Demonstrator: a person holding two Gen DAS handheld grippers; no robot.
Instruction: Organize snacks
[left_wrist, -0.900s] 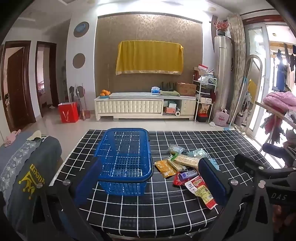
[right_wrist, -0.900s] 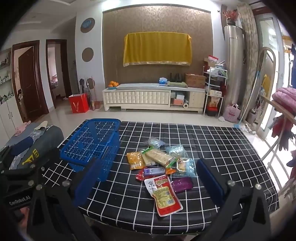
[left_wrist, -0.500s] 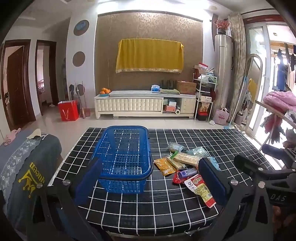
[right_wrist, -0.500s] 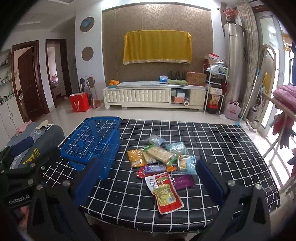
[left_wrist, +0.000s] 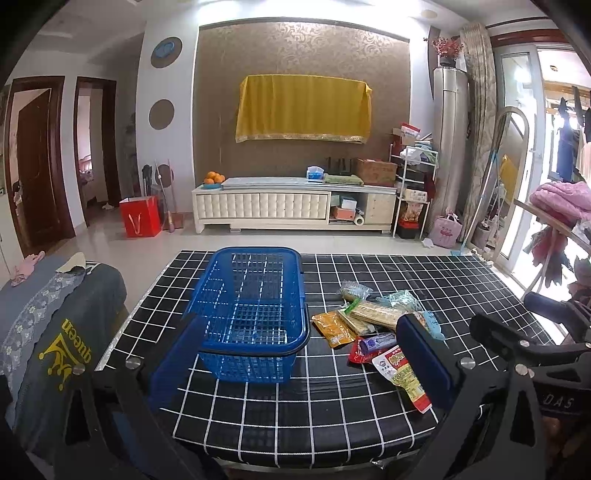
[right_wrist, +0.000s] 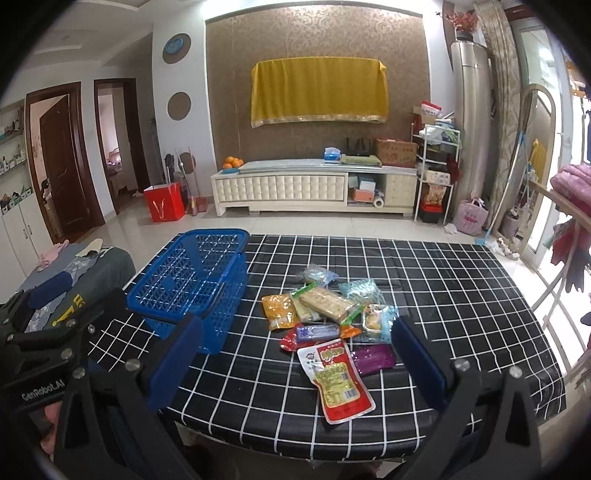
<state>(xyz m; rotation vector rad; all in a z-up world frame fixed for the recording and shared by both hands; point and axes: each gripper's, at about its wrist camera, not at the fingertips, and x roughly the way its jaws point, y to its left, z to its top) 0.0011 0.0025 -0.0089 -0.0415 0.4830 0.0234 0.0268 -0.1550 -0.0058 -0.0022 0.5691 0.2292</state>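
Grippers first: the right gripper (right_wrist: 293, 360) hangs over the near edge of the table (right_wrist: 461, 295) with its blue pads spread wide and nothing between them, and the left gripper (left_wrist: 301, 354) is the same deal, wide apart and empty, framing the blue basket (left_wrist: 251, 314). Straight ahead of the right one is the red and yellow pouch (right_wrist: 336, 380), lying flat, nearest piece of the snack pile (right_wrist: 325, 314). Just behind it sit a purple packet (right_wrist: 373, 358), a small violet bar (right_wrist: 317, 331) on top of something red, an orange pouch (right_wrist: 279, 312), a long cracker pack (right_wrist: 325, 304) and a couple of clear bluish wrappers. The whole pile lies just to the right of the basket, not touching it as far as I can see, and the basket looks empty through the mesh. So my read is nothing's been sorted yet, we're at the approach for the first pick. Next move probably needs the right gripper to drop down onto that red pouch and pinch an edge, since it's flat and slippery looking. Hard to tell: labels are unreadable, the packets overlap so I can't count them, and in the left view a blue pad (left_wrist: 424, 360) covers part of the pile.
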